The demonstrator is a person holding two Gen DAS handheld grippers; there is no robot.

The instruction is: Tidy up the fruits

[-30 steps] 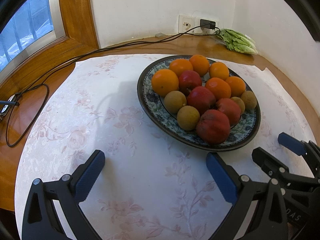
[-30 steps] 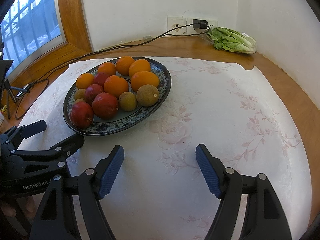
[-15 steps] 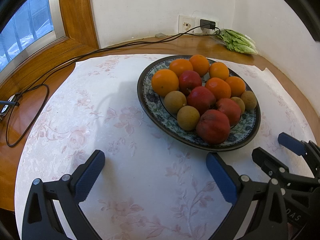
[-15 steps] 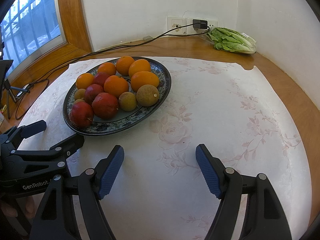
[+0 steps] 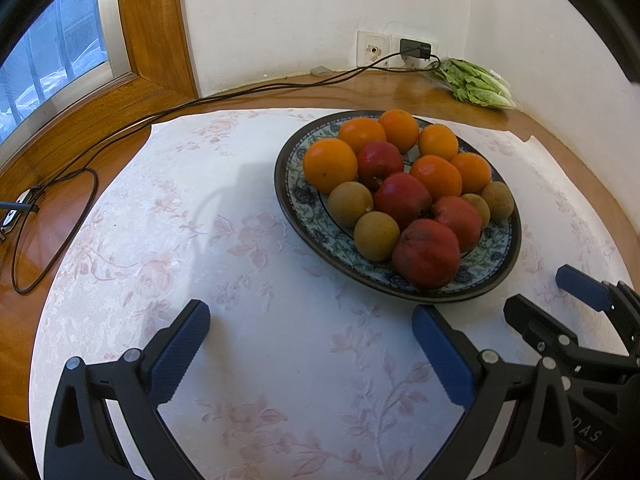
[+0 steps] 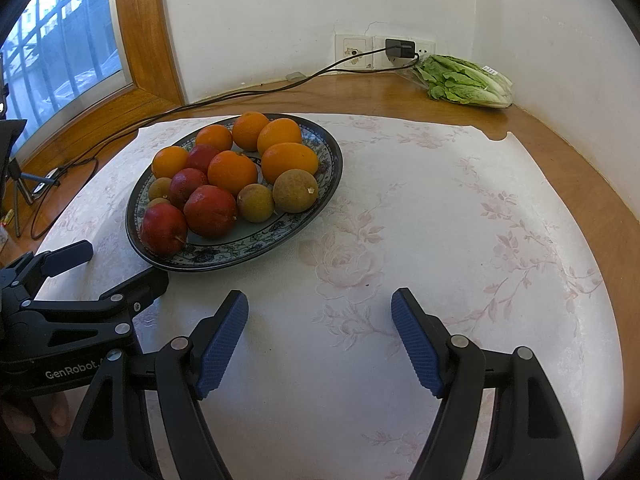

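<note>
A patterned oval plate [image 5: 308, 196] [image 6: 328, 168] holds several oranges [image 5: 330, 165] [image 6: 232, 172], red apples [image 5: 426, 253] [image 6: 210, 211] and brown round fruits [image 5: 376, 236] [image 6: 295, 191]. My left gripper [image 5: 310, 334] is open and empty, low over the cloth in front of the plate's left end. My right gripper [image 6: 319, 324] is open and empty, over the cloth to the right of the plate. Each gripper shows at the edge of the other's view, the right one [image 5: 560, 308] and the left one [image 6: 104, 272].
A white floral cloth [image 5: 200, 240] [image 6: 460, 220] covers the round wooden table. A black cable [image 5: 120, 132] runs from a wall plug [image 6: 399, 49] across the back to the left. Bagged lettuce [image 6: 464, 80] lies at the back right corner. A window is at left.
</note>
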